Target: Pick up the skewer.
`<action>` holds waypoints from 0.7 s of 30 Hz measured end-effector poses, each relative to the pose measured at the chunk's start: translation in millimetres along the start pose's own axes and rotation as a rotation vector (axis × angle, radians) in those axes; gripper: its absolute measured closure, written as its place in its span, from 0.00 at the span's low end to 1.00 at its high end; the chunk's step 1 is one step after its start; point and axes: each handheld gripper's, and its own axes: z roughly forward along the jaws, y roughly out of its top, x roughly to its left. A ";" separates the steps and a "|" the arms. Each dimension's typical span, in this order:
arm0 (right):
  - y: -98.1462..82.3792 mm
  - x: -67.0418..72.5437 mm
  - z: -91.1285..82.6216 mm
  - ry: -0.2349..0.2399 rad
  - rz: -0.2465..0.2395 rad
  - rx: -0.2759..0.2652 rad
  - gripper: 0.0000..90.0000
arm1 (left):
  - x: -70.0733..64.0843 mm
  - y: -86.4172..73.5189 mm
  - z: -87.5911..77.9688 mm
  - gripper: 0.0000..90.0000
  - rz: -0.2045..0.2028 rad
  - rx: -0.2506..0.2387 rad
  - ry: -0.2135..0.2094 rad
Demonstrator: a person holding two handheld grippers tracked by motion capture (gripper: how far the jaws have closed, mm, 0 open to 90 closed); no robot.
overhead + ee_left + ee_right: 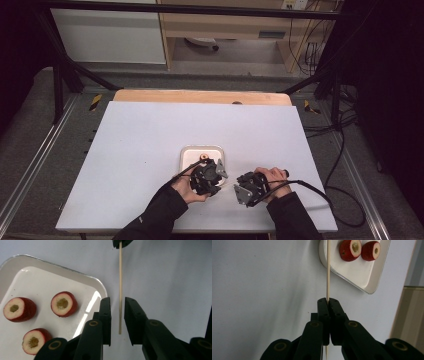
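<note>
My right gripper [328,300] has its jaws clamped on the skewer [328,272] — my left gripper [117,305] jaws stand slightly apart around it, not pressing.

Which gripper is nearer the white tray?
Left. The left gripper hangs at the white tray near edge; the right gripper sits apart on the table, off its corner.

the high view looks from above my side, forward and down on the whole tabletop [150,150]. the camera on my left claw [117,315] looks close along its jaws, down at the white tray [97,286]. the camera on my right claw [328,302] looks close too. both share the tray and the thin wooden stick [120,290].
</note>
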 end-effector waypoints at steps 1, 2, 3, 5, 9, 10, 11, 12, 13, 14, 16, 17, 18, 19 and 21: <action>0.7 -0.6 -0.3 0.001 -0.006 0.003 0.99 | 0.0 0.0 0.0 0.86 0.000 0.000 0.000; 0.7 -0.6 -0.3 0.001 -0.006 0.003 0.99 | -0.8 2.5 1.6 0.86 -0.002 0.017 0.001; 2.3 -1.9 -0.6 -0.002 -0.027 0.016 0.99 | -1.5 4.6 3.4 0.88 0.001 0.029 0.006; 3.6 -2.3 -1.0 -0.001 -0.035 0.022 0.99 | -4.5 10.1 8.5 0.90 0.002 0.054 0.011; 4.8 -2.4 -1.5 -0.006 -0.053 0.032 0.99 | -7.0 13.1 11.2 0.96 0.009 0.076 0.029; 4.9 -1.9 -1.9 -0.006 -0.059 0.039 0.99 | -7.4 13.4 11.5 0.97 0.010 0.077 0.032; 4.9 -1.6 -2.0 -0.009 -0.060 0.037 0.99 | -7.4 13.4 11.5 0.97 0.008 0.076 0.035; 5.1 -0.4 -2.8 -0.009 -0.049 0.041 0.99 | -6.9 13.1 11.5 0.98 0.004 0.076 0.035; 5.3 -1.4 -2.8 -0.015 -0.062 0.033 0.99 | -6.5 12.9 11.4 0.98 0.001 0.076 0.037; 5.3 -2.1 -2.9 -0.017 -0.066 0.027 0.99 | -6.5 12.7 11.0 0.98 0.001 0.072 0.040; 4.9 -2.9 -3.8 -0.024 -0.063 0.027 0.99 | -6.8 11.7 9.9 0.98 -0.009 0.062 0.044; 4.9 -2.9 -3.8 -0.024 -0.063 0.027 0.99 | -6.8 11.7 9.9 0.99 -0.009 0.062 0.044; 5.0 -3.2 -4.2 -0.021 -0.054 0.020 0.98 | -6.3 10.5 9.7 0.99 -0.007 0.057 0.041; 5.1 -3.3 -4.3 -0.021 -0.051 0.017 0.98 | -6.3 10.5 9.7 0.99 -0.007 0.057 0.041; 5.0 -3.6 -5.3 -0.032 -0.021 0.007 0.93 | -5.7 8.5 8.8 0.99 -0.012 0.050 0.039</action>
